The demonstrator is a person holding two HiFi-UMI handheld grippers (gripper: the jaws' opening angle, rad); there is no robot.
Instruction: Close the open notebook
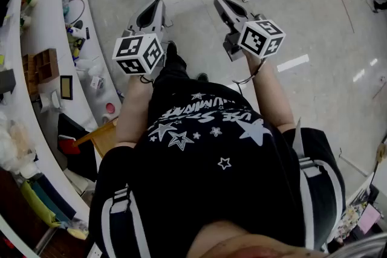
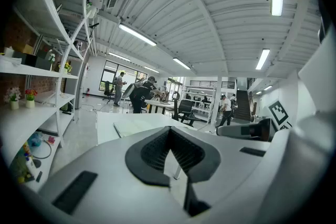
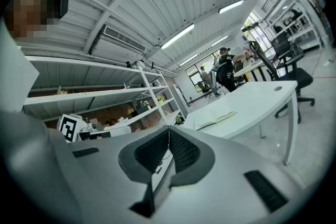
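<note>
On the table [image 3: 262, 97] the notebook [image 3: 215, 119] lies open, seemingly blank (both jaws together).

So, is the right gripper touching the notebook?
Apart. In the right gripper view, the right gripper hangs in the air, and the notebook lies open on the table far ahead.

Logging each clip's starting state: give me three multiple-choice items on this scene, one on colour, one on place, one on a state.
1. The table is: A black B white C red
2. Where is the notebook? A on the floor B on a shelf C on the table
3. The right claw is: A shut, empty B wide open C shut on the notebook
B, its top shows white; C, it lies open on the table top; A, the jaws meet with nothing between.
</note>
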